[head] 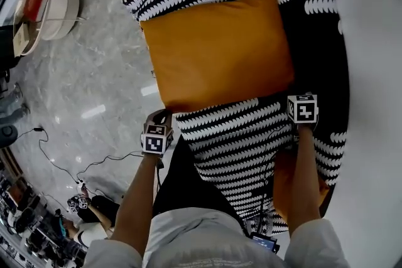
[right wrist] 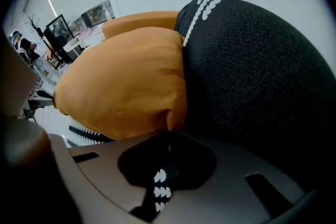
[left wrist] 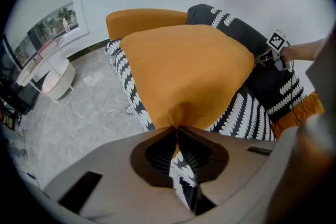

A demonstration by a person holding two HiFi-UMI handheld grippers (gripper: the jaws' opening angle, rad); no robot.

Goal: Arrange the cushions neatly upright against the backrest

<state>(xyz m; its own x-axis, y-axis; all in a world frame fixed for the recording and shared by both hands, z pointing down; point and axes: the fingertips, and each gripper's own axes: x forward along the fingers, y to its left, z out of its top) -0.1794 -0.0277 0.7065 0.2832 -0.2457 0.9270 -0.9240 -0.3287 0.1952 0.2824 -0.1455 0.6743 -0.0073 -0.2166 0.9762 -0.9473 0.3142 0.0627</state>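
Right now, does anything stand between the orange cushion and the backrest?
Nothing visible does. The left tongs and right tongs are shut on corners of the orange cushion, whose edge sits directly beside the backrest, no object between.

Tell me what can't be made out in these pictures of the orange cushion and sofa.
- Head view: sofa seat under the orange cushion, covered by it.
- Head view: orange patch by the right arm, cut off by it; cushion or armrest unclear.
- Head view: items on the round side table, too small.
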